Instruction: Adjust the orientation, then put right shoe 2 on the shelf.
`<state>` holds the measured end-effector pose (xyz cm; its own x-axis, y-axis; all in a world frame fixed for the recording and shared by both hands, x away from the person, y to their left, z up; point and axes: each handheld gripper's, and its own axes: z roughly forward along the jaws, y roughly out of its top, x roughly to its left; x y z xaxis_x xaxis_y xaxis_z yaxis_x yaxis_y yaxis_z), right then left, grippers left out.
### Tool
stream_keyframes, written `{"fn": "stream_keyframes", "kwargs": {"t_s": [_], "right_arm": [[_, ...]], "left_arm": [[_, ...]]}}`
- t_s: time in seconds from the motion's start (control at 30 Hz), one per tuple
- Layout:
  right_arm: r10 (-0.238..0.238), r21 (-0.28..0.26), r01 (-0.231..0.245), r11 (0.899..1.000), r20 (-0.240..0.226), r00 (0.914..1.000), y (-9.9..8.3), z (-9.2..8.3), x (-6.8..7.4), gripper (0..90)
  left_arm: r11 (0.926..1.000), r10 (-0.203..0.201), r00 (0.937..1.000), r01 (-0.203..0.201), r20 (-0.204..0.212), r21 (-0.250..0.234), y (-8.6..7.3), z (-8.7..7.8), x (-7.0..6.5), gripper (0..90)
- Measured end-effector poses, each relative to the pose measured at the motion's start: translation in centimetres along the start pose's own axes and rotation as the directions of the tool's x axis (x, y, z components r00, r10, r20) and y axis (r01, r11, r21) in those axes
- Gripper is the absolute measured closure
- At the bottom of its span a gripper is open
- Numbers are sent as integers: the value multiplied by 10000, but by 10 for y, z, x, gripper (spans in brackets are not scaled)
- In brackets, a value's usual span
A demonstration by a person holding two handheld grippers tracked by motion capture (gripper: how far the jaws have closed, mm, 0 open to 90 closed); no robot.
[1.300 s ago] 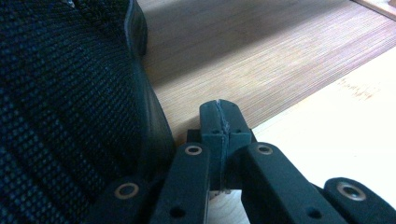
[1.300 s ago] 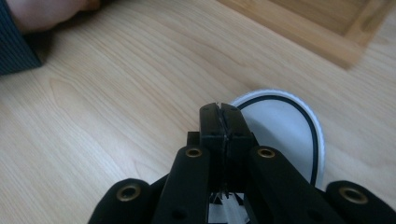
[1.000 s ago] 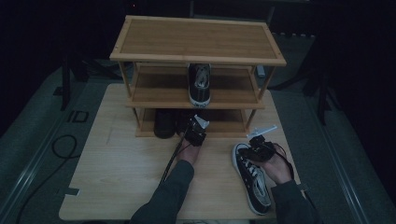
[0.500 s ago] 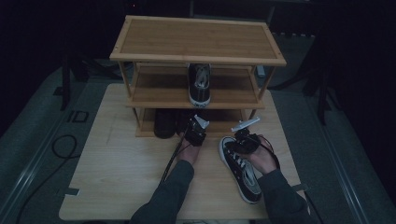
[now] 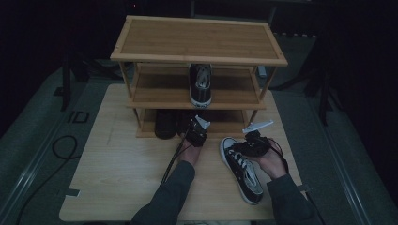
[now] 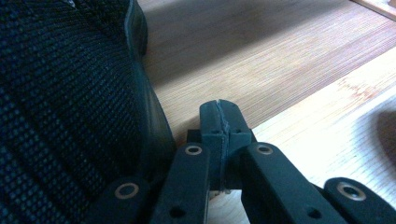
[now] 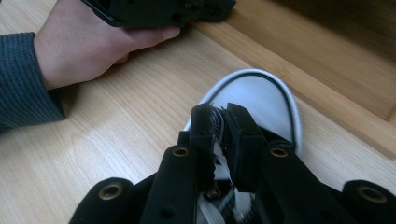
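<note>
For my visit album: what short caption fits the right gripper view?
A hand-held tool pinches the laces of a black sneaker on a wooden table.

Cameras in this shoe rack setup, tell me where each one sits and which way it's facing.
High view: above the table, looking forward and down at the rack; both forearms show.
Left gripper view: along its shut jaws, beside the dark mesh shoe.
Right gripper view: along its jaws at the sneaker; the left hand shows.
High and right views share the sneaker.
</note>
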<state>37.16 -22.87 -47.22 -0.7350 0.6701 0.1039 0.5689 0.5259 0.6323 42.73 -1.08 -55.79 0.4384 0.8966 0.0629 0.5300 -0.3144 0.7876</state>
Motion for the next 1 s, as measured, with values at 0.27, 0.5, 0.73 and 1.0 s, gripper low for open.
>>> {"fn": "stream_keyframes", "kwargs": {"t_s": [0.27, 0.5, 0.73, 1.0], "right_arm": [[315, -299, -316, 9991, -27, 9995, -12, -20, -5, 785], [713, -349, -714, 9968, -52, 9974, -28, -24, -9, 762], [957, -518, -958, 9940, -51, 9954, -38, -33, -10, 741], [1280, -699, -1279, 9893, -27, 9918, -52, -44, -10, 705]], "left_arm": [[10000, 23, 10000, -23, 10, -4, 0, 0, 0, 900], [10000, 30, 10000, -30, 2, -2, 0, 0, 0, 900], [10000, 35, 10000, -35, -3, -5, 0, 0, 0, 900], [10000, 37, 10000, -37, -7, -8, 0, 0, 0, 900]]}}
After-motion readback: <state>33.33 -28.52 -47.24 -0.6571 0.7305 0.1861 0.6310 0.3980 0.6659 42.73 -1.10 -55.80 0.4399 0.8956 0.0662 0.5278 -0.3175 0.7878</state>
